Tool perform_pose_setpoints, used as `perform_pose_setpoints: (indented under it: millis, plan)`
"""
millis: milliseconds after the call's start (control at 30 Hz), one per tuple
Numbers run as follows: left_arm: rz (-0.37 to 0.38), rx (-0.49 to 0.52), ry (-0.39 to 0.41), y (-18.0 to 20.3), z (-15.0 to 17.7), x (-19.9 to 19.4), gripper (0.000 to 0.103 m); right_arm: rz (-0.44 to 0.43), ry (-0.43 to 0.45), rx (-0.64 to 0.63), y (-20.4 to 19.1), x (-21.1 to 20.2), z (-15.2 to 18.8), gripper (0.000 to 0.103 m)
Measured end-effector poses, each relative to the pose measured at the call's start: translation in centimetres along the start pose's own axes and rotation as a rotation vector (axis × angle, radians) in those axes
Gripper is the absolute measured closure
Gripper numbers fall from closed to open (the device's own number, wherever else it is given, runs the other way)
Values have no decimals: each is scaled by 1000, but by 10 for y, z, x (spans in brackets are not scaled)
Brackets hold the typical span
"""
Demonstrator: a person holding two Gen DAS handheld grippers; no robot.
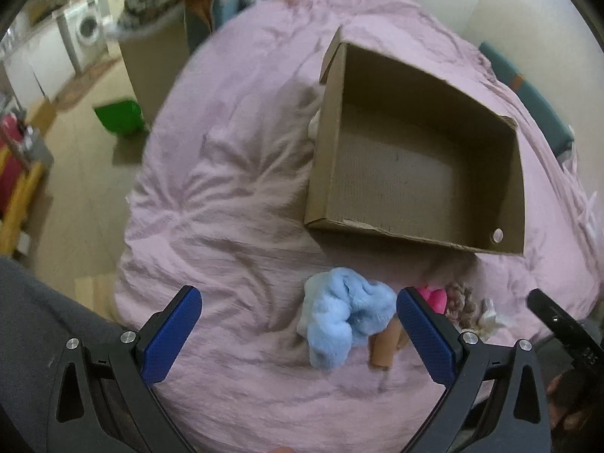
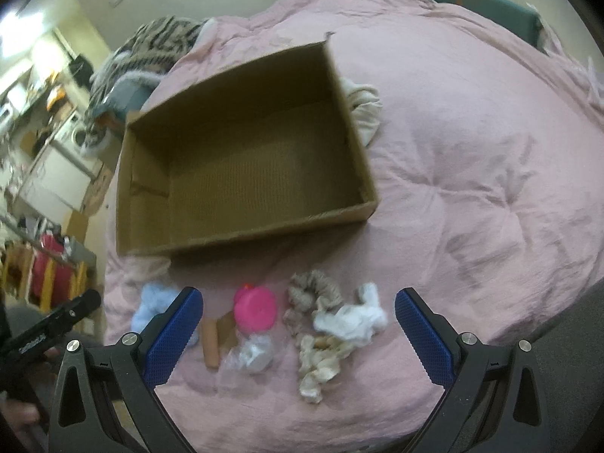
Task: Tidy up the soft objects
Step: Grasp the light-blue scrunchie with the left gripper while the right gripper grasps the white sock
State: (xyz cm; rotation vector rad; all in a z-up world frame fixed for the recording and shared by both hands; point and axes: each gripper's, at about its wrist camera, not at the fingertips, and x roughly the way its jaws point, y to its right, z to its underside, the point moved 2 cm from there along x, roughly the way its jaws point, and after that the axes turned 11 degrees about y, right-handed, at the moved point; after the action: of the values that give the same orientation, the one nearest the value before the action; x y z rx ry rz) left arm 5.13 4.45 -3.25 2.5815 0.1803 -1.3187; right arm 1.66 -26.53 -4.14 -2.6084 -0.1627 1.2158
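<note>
Cardboard box (image 2: 241,151), open-topped and bare inside, on a pink quilt (image 2: 472,173); long axis from the near left corner toward the far right in the right wrist view, one small round hole in a near wall in the left wrist view. Row of soft objects on the quilt just in front of the box: light blue fluffy piece (image 1: 339,321), bunched and irregular, at the left end; tan cylinder (image 2: 210,343), long axis roughly away from the camera; pink round item (image 2: 255,311) just right of the cylinder; clear crumpled plastic (image 2: 251,356) touching its near edge; grey-brown ruffled scrunchie (image 2: 313,294), curved into an arc; white fluffy piece (image 2: 355,319) at the right end; cream crumpled piece (image 2: 321,362) nearest the camera. Cream cloth (image 2: 364,109) beside the box's far right wall. Left gripper (image 1: 298,334), blue pads wide apart, above the light blue piece, nothing held. Right gripper (image 2: 298,334), pads likewise spread wide, above the middle of the row, nothing held.
</note>
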Motion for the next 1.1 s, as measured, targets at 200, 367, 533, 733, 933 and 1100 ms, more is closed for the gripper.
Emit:
perform_pose_setpoints:
  millis: [200, 367, 533, 733, 933, 1100]
  plan:
    - [42, -51, -202, 4, 8, 49, 0, 29, -14, 22, 17, 7, -16, 0]
    - [70, -58, -284, 18, 22, 77, 11, 33, -49, 49, 29, 15, -9, 0]
    - [69, -24, -303, 28, 31, 96, 22, 34, -64, 55, 30, 22, -6, 0]
    - [99, -26, -313, 26, 39, 101, 72, 10, -97, 120, 40, 27, -3, 0]
    - [74, -30, -239, 18, 33, 74, 80, -16, -184, 232, 57, 42, 3, 0]
    - [65, -43, -175, 7, 21, 49, 80, -15, -281, 235, 55, 57, 17, 1]
